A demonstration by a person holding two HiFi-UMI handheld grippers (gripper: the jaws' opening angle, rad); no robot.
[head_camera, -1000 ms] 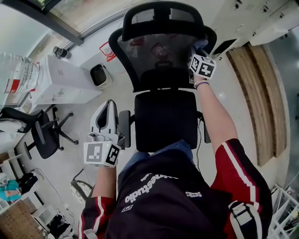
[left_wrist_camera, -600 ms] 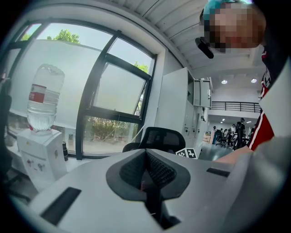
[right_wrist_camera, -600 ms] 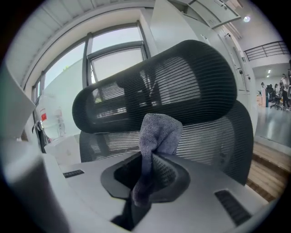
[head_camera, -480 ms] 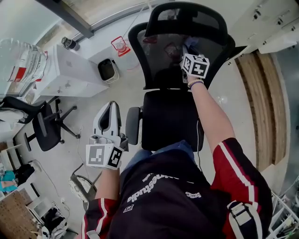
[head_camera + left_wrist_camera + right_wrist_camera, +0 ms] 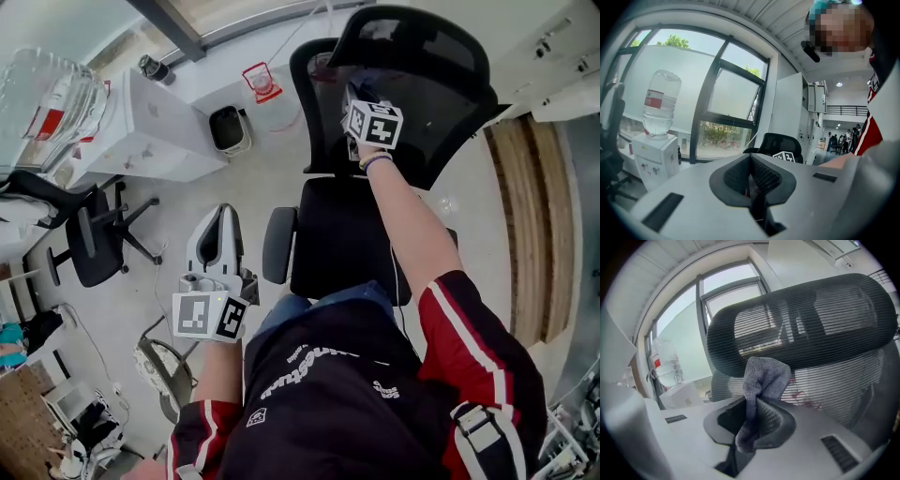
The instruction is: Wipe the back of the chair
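A black office chair stands in front of me, its mesh back (image 5: 431,103) under a curved headrest (image 5: 417,37). My right gripper (image 5: 359,94) is raised against the left part of the mesh back and is shut on a grey cloth (image 5: 761,380). In the right gripper view the cloth bunches up out of the right gripper (image 5: 752,420), just below the headrest (image 5: 801,319) and in front of the mesh back (image 5: 843,390). My left gripper (image 5: 217,230) is held low, left of the seat (image 5: 342,234). The left gripper (image 5: 752,176) is shut, with nothing in it.
A white water dispenser (image 5: 141,141) with a clear bottle (image 5: 47,94) stands at the left wall. Nearby are a small bin (image 5: 228,128) and a second black chair (image 5: 89,248). A wooden floor strip (image 5: 525,206) runs at the right.
My right gripper has slid the cloth leftward across the mesh back, from its right edge to its left part. The left gripper has stayed low by the seat.
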